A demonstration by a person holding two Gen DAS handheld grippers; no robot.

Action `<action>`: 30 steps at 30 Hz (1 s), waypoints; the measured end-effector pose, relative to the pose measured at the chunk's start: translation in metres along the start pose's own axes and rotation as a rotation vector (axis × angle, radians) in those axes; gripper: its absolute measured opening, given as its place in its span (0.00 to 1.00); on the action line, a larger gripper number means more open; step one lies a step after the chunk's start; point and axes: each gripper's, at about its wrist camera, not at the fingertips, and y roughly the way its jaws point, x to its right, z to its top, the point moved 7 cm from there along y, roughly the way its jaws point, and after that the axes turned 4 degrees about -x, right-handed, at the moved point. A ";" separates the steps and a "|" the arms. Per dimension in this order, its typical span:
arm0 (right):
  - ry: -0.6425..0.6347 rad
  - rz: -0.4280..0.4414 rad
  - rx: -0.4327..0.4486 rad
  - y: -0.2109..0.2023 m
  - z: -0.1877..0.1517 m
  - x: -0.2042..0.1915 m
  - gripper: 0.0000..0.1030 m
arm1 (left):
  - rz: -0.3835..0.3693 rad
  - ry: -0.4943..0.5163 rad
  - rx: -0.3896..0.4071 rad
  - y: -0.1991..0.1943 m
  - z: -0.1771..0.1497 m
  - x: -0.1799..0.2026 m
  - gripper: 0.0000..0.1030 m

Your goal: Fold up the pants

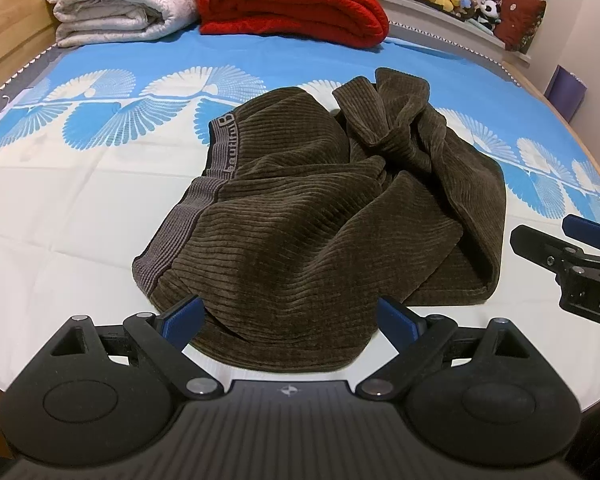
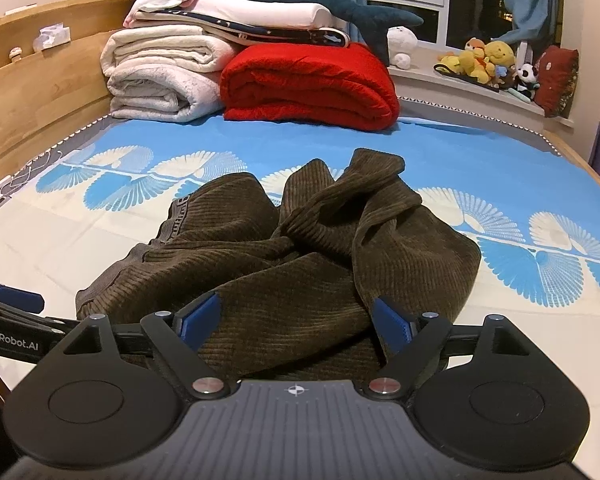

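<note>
Nearest, the left gripper [image 1: 290, 318] and the right gripper [image 2: 296, 320] both stand with fingers spread wide, holding nothing, each poised over the near hem of the pants [image 1: 320, 208]. These lie crumpled in a heap mid-bed on the sheet [image 1: 80, 208], waistband [image 1: 220, 160] to the left, legs bunched far right. The ribbed cloth looks soft, thick and limp, likely light and not slippery. The waistband's firmer edge seems the best place to grip. Farther off sit folded blankets [image 1: 292, 4].

Red blanket [image 2: 308, 84] beside folded white blankets [image 2: 160, 76]; plush toys [image 2: 484, 60] on windowsill.
</note>
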 end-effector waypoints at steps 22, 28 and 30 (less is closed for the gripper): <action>-0.015 -0.004 0.002 0.000 0.000 -0.002 0.84 | -0.003 0.003 0.002 0.000 0.000 0.002 0.93; -0.015 -0.005 0.002 0.000 0.000 -0.002 0.84 | -0.003 0.004 0.001 0.000 0.000 0.002 0.93; -0.015 -0.004 0.002 0.000 0.000 -0.002 0.84 | -0.003 0.005 0.003 0.000 0.000 0.002 0.93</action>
